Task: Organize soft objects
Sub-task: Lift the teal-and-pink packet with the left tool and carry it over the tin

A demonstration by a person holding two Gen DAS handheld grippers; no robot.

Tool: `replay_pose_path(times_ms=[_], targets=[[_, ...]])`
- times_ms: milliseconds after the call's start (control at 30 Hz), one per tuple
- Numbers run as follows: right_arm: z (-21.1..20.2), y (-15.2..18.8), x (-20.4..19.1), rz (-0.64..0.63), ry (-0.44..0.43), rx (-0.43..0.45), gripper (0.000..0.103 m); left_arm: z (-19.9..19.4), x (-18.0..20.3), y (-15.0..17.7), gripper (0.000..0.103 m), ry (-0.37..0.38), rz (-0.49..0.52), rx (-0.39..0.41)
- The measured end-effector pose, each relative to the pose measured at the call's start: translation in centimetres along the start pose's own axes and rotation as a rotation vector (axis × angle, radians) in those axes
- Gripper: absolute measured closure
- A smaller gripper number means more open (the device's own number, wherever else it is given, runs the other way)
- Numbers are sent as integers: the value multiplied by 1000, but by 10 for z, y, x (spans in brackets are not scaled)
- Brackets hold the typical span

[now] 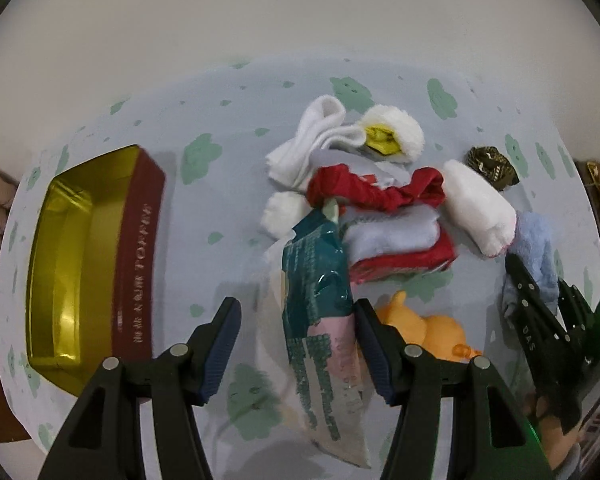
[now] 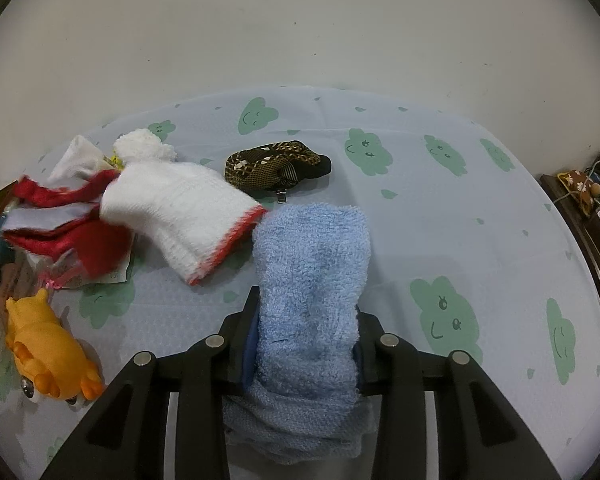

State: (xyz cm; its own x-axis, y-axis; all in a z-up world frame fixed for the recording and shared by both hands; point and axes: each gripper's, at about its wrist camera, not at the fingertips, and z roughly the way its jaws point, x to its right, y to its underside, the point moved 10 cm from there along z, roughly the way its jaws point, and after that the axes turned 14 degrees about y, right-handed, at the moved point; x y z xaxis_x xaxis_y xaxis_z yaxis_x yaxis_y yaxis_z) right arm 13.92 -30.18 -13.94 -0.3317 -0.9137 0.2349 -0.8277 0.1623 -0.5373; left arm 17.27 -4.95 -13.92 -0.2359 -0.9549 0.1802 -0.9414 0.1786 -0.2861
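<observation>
My left gripper (image 1: 296, 308) stands open over the cloud-print cloth (image 1: 220, 200), with a teal and pink plastic packet (image 1: 316, 272) lying between its fingers. Beyond the packet is a heap of soft things: white socks (image 1: 312, 136), a red cloth (image 1: 364, 192), a white knit piece (image 1: 480, 208) and a fluffy white item with yellow inside (image 1: 396, 132). My right gripper (image 2: 306, 304) is shut on a light blue towel (image 2: 312, 280), which droops forward onto the cloth. In the left wrist view the right gripper (image 1: 540, 300) shows at the right with the blue towel (image 1: 536, 248).
An open red box with a gold inside (image 1: 136, 264) sits to the left of the left gripper. An orange rubber duck (image 2: 48, 344) lies near the heap. A brown patterned fabric item (image 2: 276, 164) lies behind the towel. A dark shelf with clutter (image 2: 596, 200) stands at the right edge.
</observation>
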Motion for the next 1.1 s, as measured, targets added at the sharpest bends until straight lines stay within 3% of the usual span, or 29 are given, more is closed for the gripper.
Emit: replay_pose_path(times_ms=[200, 333, 400, 467, 633, 867, 1100], targets=[[0, 0, -1, 0, 2, 0, 67, -8, -13, 3, 42, 13, 7, 33], [1, -1, 0, 0, 1, 0, 67, 4, -23, 14, 44, 16, 4, 0], [0, -1, 0, -2, 3, 0, 67, 12, -22, 21, 54, 38, 7, -22], [1, -1, 0, -2, 2, 0, 67, 19, -21, 27, 74, 88, -14, -42], [0, -1, 0, -2, 4, 0, 67, 14, -19, 24, 81, 83, 15, -25], [0, -1, -1, -2, 4, 0, 67, -5, -7, 25, 81, 40, 162, -36], [0, -1, -1, -3, 5, 0, 67, -8, 5, 49, 81, 44, 258, -156]])
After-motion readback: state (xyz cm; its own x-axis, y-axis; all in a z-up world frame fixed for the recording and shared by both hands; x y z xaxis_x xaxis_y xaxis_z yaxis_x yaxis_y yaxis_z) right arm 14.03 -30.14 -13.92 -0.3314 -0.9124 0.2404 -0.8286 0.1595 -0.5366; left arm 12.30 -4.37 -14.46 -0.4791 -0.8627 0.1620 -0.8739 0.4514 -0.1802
